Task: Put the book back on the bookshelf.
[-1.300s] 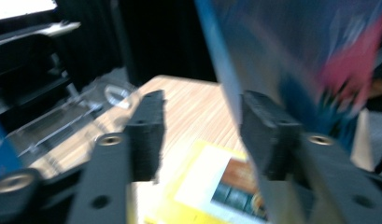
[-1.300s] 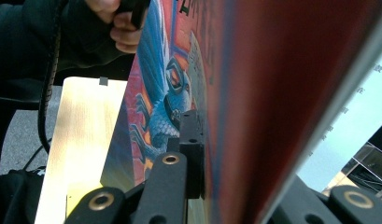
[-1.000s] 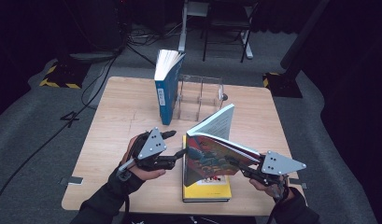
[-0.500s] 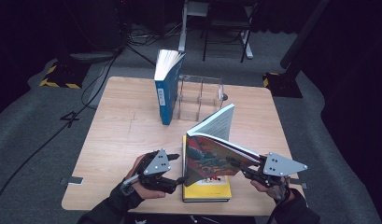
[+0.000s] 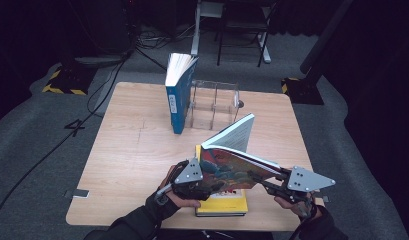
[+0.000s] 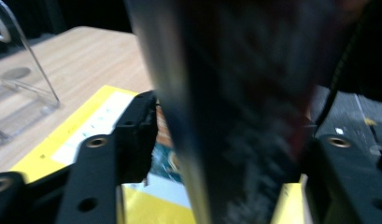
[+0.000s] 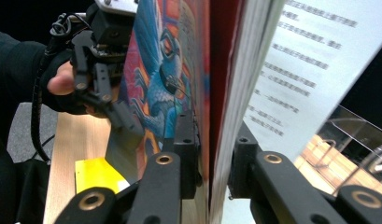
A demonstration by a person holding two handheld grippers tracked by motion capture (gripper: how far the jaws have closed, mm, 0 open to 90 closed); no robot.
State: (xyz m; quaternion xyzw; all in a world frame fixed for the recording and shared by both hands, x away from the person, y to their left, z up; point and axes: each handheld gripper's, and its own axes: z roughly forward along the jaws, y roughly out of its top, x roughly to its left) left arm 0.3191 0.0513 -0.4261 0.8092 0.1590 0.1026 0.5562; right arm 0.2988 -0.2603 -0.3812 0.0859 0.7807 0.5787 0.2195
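**Two grippers on a raised picture book, yellow book beneath**

Right gripper [image 7: 212, 140]: jaws pinched on the picture book [image 5: 232, 167], one pad on the illustrated cover, the other on the page block. The book is held tilted above the table, pages fanned upward.

Left gripper [image 5: 192, 182]: at the book's opposite edge. Jaws have just been closing, the book's edge between them; one pad stands just beside the cover, contact not clear in the blur.

Yellow book [image 5: 227, 202]: flat on the wooden table [image 5: 127, 150], directly under both grippers.

Clear acrylic rack [image 5: 214, 105]: beyond the grippers, well apart.

Blue book [image 5: 178, 95]: upright, touching the rack's left end.
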